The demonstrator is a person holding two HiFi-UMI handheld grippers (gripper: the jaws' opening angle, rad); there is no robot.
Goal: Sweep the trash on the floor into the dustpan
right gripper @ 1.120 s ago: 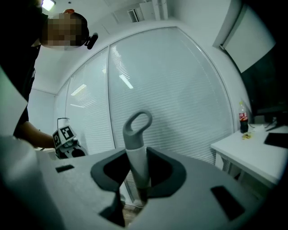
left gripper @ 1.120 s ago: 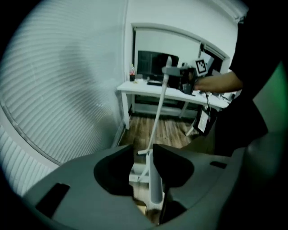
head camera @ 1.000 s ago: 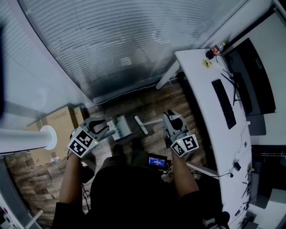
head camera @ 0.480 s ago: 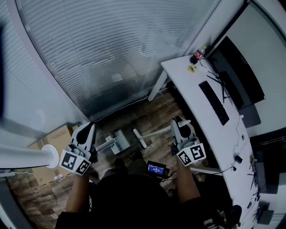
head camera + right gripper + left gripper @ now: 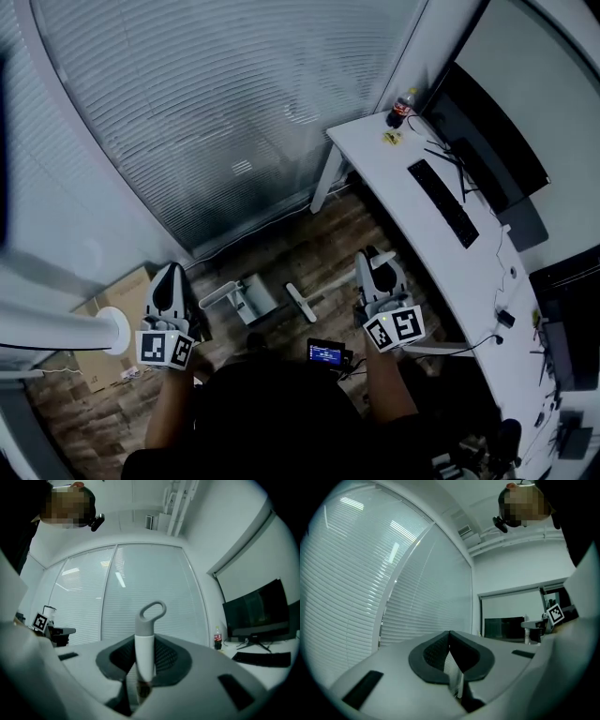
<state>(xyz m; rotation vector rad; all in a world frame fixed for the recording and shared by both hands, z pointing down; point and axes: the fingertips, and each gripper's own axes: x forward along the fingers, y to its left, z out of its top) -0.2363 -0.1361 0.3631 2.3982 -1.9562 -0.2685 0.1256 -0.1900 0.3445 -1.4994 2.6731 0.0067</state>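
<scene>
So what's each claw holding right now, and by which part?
Right claw grips a white handle near its top, just below the grey loop. Left claw is shut on nothing.

White desk (image 5: 412,216): long, along room's right side. On desk: dark monitor (image 5: 487,141) at wall edge, black keyboard (image 5: 441,202) just beside monitor, red-labelled bottle (image 5: 403,101) at far corner, small yellow item (image 5: 391,138) near bottle. Slanted white leg (image 5: 328,178) under desk's far end. Beyond that end: full-height window wall, closed horizontal blinds (image 5: 216,112), pale grey light, ceiling-lamp reflections. Left of desk: brown wood-plank floor (image 5: 300,239). Well left of desk, by window wall: cardboard box (image 5: 117,300).
</scene>
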